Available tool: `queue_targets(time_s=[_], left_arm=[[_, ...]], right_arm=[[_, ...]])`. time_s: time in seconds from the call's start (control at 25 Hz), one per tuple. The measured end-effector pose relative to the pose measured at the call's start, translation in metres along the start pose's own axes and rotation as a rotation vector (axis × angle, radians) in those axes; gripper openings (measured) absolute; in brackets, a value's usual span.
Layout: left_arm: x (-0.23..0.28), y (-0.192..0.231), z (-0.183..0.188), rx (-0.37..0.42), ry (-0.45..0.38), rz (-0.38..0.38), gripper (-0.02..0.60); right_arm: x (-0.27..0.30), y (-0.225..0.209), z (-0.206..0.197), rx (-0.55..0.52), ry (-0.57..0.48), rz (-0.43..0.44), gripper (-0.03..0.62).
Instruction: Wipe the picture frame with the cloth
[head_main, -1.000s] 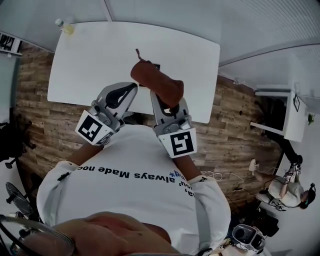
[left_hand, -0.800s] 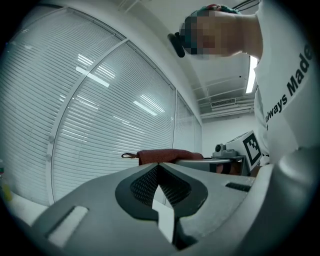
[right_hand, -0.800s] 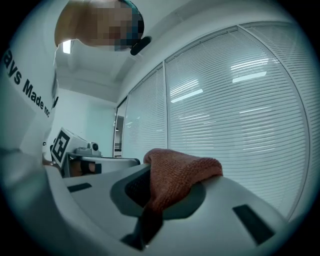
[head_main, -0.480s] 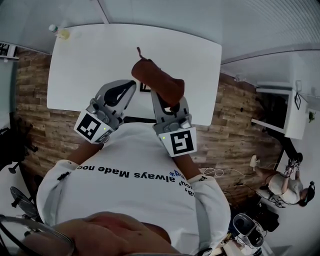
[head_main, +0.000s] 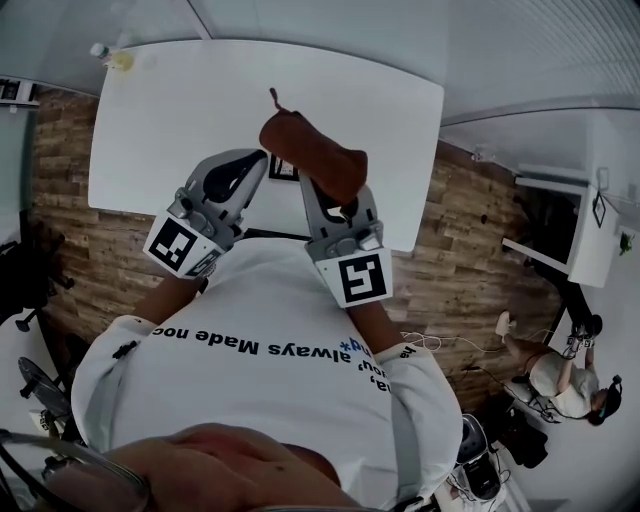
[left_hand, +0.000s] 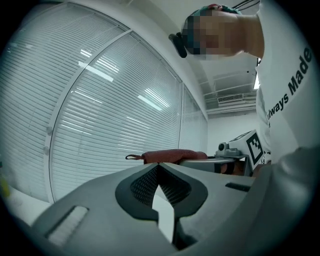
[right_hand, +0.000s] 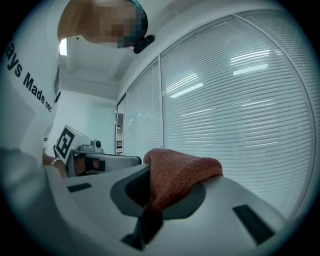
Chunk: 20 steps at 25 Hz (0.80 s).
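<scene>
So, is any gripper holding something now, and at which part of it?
The right gripper holds the cloth, pinched at the end opposite its small loop. The left gripper is shut and empty.

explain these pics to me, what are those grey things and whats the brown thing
No robot here: a person holds a two-jaw gripper in each hand. The overhead picture comes from a camera on their head, looking down; the other two come from cameras on the grippers. The left gripper is shut and empty. The right gripper is shut on a reddish-brown cloth above a white table. A small dark frame shows partly between the grippers, and a small bottle sits at the table's far corner.
</scene>
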<state>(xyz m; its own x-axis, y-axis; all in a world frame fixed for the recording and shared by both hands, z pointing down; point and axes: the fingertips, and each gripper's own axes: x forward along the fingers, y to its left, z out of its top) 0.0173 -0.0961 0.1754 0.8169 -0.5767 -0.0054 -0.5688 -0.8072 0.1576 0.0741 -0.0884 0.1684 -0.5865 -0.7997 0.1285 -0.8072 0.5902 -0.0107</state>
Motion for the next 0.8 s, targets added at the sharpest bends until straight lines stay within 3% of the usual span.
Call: queue_targets(time_s=[0.32,0.48,0.8], left_arm=[[0.007,0.016,-0.041,0.003,0.085,0.012,0.002],[0.011,0.038,-0.099,-0.016,0.177,0.017,0.002],[0.024,0.067,-0.234,-0.023,0.371,-0.007,0.002]], right_arm=[[0.012,-0.012,-0.037,-0.021,0.06,0.01,0.028],[0.03,-0.021,-0.094,-0.041,0.184,0.004,0.028],[0.078,-0.042,-0.201,-0.128,0.288,0.018,0.028]])
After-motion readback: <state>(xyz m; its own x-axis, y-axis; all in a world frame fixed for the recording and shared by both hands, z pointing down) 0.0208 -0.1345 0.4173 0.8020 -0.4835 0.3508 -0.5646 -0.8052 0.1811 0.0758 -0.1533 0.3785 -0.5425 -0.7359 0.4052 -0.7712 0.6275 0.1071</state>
